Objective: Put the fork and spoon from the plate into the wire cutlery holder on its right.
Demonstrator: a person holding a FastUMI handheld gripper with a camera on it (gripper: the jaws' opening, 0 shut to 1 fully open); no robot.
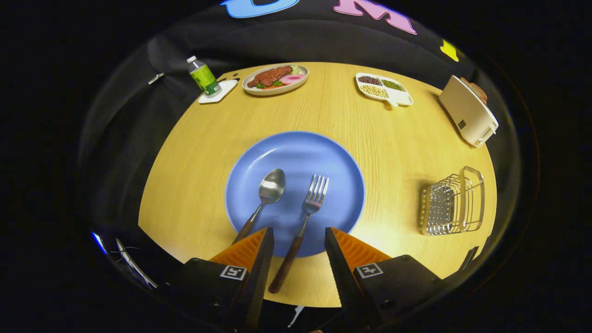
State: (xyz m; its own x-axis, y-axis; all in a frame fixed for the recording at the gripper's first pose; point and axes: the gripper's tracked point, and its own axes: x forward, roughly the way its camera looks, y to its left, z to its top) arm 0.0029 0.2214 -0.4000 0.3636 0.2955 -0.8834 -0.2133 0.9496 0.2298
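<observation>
While the fingers [298, 231] gape empty, the fork [305, 217] lies handle-first between them, tines away.

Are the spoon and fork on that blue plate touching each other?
Apart. The gripper view shows blue plate between the spoon and fork; the open tool hovers at their handles.

Fisheye on the hand-held gripper [298, 240], high above table [185, 185], facing forward and down, plate [296, 152] near

A round light-wood table [370, 134] fills the centre of the frame, lit from above, with dark cloth wall [152, 92] draped behind across the top.
</observation>
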